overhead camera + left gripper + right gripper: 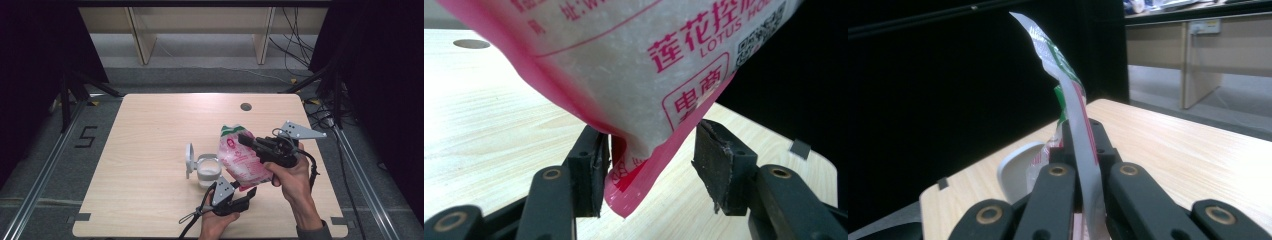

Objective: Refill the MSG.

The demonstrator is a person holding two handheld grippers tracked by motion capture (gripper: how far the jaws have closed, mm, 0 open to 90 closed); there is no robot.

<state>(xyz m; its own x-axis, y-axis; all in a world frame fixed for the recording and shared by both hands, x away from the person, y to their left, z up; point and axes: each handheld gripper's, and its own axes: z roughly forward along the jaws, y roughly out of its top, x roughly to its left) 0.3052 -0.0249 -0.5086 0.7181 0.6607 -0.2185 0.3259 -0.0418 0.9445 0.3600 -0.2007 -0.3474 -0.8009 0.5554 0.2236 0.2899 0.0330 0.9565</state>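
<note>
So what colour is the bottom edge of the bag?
Pink, on the bag; the left gripper view shows it best.

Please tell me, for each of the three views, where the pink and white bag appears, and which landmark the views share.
High view: the pink and white bag is right of centre, above the table, beside the white container.
Left gripper view: the bag fills the top, its bottom corner hanging between the jaws.
Right gripper view: the bag's edge rises at centre from the shut jaws.
Shared landmark: the wooden table.

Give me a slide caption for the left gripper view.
Open left gripper straddles the bottom corner of a pink bag above the wooden table.
</note>
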